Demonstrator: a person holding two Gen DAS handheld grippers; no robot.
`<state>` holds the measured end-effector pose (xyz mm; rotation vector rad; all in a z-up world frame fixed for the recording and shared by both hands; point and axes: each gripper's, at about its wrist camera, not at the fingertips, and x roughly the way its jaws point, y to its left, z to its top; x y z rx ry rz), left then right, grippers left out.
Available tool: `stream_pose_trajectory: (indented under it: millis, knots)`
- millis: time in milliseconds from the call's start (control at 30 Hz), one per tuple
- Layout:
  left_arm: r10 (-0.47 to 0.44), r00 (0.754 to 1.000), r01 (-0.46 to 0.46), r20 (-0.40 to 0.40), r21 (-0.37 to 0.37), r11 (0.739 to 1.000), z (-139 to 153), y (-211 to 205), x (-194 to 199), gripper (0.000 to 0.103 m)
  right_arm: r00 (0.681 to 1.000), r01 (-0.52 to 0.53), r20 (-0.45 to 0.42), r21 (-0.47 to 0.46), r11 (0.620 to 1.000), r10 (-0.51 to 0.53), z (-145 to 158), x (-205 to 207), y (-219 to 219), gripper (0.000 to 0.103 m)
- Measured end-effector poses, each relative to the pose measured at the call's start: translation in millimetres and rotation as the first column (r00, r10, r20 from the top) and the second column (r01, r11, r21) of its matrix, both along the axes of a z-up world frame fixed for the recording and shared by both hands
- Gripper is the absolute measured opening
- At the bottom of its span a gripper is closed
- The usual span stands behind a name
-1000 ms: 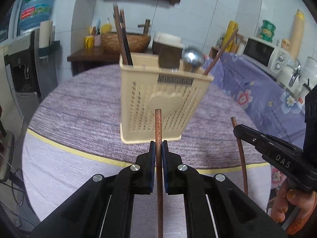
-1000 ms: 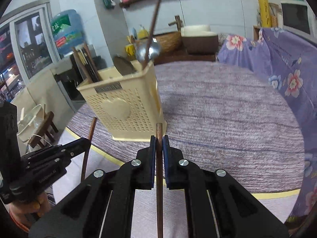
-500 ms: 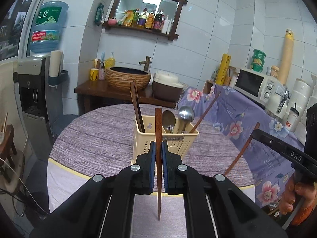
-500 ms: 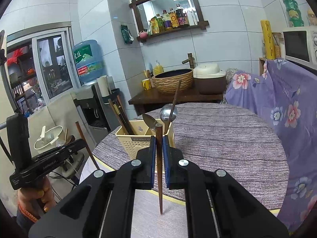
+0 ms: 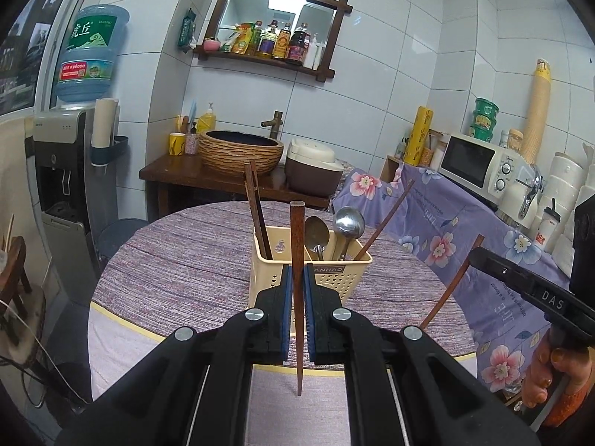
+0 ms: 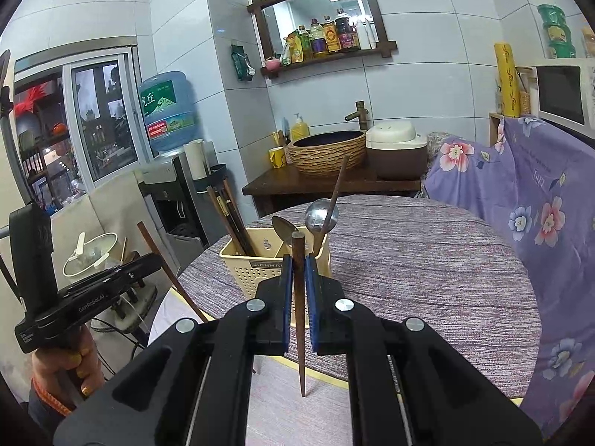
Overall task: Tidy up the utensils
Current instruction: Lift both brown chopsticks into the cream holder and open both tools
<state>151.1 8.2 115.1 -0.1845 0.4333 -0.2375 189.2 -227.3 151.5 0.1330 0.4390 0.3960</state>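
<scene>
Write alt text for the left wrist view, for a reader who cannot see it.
The left gripper is shut on a brown chopstick held upright, thick end up, in front of a cream utensil basket on a round purple-clothed table. The basket holds two spoons and more chopsticks. At right, the right gripper grips another chopstick.

You can read "JIANHAO" on the plate of the utensil basket (image 6: 256,264). The right gripper (image 5: 479,256) carries "DAS" on its arm, and the left gripper (image 6: 156,260) carries "GenRoboAI". The water jug (image 5: 89,52) shows "虎丘"; its smaller print is illegible.
</scene>
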Motion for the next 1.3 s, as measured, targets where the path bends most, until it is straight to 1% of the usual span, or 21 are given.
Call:
stream_pose_trajectory:
  millis: [133, 233, 333, 467, 567, 667, 767, 833, 967, 1100, 1233, 1300]
  knots:
    - [-0.014, 1.0, 0.014, -0.001, -0.006, 1.0, 4, 1, 3, 0.007, 1.0, -0.018, 0.003, -0.007, 1.0, 0.018, 6, 2, 3, 0.008]
    - [-0.034, 0.999, 0.034, 0.006, -0.014, 0.999, 15, 5, 5, 0.007, 0.999, -0.04, 0.024, -0.005, 0.999, 0.04, 23, 4, 5, 0.008]
    - [-0.059, 0.998, 0.06, 0.032, -0.034, 0.998, 38, 10, 8, 0.007, 0.995, -0.065, 0.074, -0.014, 0.998, 0.066, 55, 7, 10, 0.008]
    - [-0.05, 0.992, 0.055, 0.113, -0.043, 0.998, 84, 15, 18, 0.007, 0.984, -0.036, 0.173, -0.042, 0.998, 0.043, 107, 18, 20, 0.008]
    - [-0.014, 0.986, 0.02, 0.169, -0.034, 0.999, 118, 13, 37, 0.007, 0.973, 0.001, 0.232, -0.049, 0.999, 0.01, 139, 29, 27, 0.008]
    - [0.027, 0.981, -0.022, 0.193, -0.029, 0.999, 132, 9, 57, 0.007, 0.961, 0.039, 0.275, -0.043, 0.998, -0.026, 154, 42, 36, 0.008]
    - [0.044, 0.984, -0.039, 0.171, -0.033, 0.999, 124, 6, 76, 0.007, 0.963, 0.053, 0.266, -0.037, 0.998, -0.041, 146, 56, 42, 0.008]
    - [0.061, 0.986, -0.057, 0.152, -0.03, 0.998, 109, 5, 83, 0.007, 0.97, 0.059, 0.24, -0.035, 0.998, -0.049, 130, 67, 45, 0.008]
    - [0.083, 0.989, -0.084, 0.12, 0.008, 0.996, 74, 0, 87, 0.007, 0.982, 0.068, 0.181, -0.047, 0.997, -0.058, 84, 87, 51, 0.008]
    - [0.079, 0.993, -0.084, 0.09, 0.051, 0.995, 40, -10, 87, 0.007, 0.992, 0.06, 0.114, -0.062, 0.996, -0.052, 45, 98, 55, 0.008]
    - [0.077, 0.996, -0.079, 0.035, 0.061, 0.995, 11, -13, 93, 0.007, 0.997, 0.054, 0.061, -0.06, 0.997, -0.05, 21, 105, 55, 0.008]
    - [0.077, 0.997, -0.077, 0.005, 0.06, 0.995, 0, -12, 97, 0.007, 0.996, 0.063, 0.061, -0.063, 0.996, -0.059, 14, 107, 55, 0.008]
